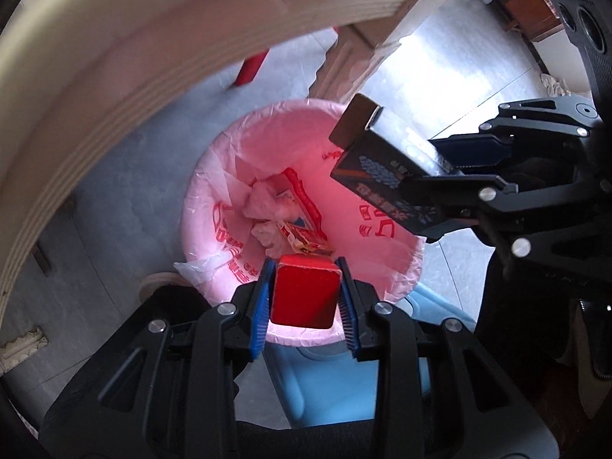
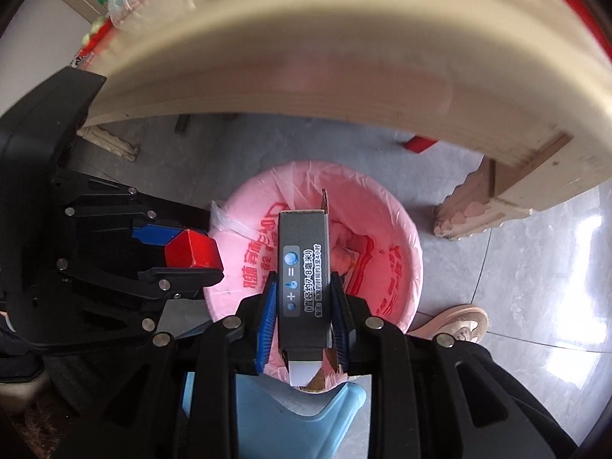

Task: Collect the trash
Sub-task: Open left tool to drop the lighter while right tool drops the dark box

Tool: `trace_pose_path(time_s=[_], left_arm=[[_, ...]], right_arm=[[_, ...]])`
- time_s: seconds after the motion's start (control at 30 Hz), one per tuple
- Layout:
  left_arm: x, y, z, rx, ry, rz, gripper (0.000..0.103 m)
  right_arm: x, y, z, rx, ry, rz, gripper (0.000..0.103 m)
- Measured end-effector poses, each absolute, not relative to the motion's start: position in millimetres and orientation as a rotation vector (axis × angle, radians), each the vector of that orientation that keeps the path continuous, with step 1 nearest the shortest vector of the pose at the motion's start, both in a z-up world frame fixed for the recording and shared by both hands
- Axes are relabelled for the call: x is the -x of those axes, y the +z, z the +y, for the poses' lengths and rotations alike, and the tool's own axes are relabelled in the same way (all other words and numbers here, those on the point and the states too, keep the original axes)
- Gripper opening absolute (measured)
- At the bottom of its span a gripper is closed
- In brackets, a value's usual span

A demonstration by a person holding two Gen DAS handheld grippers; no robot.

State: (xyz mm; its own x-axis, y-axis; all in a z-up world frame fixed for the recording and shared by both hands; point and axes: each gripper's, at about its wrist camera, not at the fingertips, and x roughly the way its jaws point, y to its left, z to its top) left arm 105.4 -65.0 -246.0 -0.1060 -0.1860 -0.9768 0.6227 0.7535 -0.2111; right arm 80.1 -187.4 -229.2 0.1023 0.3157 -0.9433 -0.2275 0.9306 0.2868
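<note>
A: What's biggest here?

B: The pale wooden surface (image 1: 126, 57), curving overhead and in front; both claws sit lower than its edge. Below it, on the grey tile floor (image 2: 516, 267), stands the bin with the pink liner (image 1: 214, 199). It already holds crumpled paper (image 1: 264, 199) and a flattened printed carton (image 1: 302, 237).

A: So which step is this?

B: The drop, I'd judge. Both claws hang over the bin's mouth, pointing steeply down, each loaded.

A: Holding what?

B: The left claw (image 1: 305, 290) is clamped narrow on a small red box (image 1: 304, 292), above the bin's near rim. The right claw (image 2: 302, 313) grips a long dark carton (image 2: 304, 267) by its sides, its open end flap toward the camera, the far end over the liner.

A: And next?

B: Let the jaws go wide so both pieces fall inside. The red box sits close to the rim, so a nudge inward first would be safer.

A: Anything in the way?

B: A light-blue plastic stool (image 2: 290, 417) just beside the bin, a carved leg (image 2: 470, 214) of the surface near its far side, and a person's shoe (image 2: 459, 323) next to it. The claws themselves are near each other.
</note>
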Motion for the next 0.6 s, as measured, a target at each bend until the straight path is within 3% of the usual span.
trace_pose_path(time_s=[0.5, 0.6], left_arm=[[-117, -308, -71, -0.343, -0.693, 1.714, 0.032], [-119, -313, -72, -0.356, -0.686, 1.738, 0.039]], right_arm=[[-83, -282, -182, -0.08, 0.419, 1.539, 0.026], [-84, -291, -183, -0.081, 0.417, 1.555, 0.027]])
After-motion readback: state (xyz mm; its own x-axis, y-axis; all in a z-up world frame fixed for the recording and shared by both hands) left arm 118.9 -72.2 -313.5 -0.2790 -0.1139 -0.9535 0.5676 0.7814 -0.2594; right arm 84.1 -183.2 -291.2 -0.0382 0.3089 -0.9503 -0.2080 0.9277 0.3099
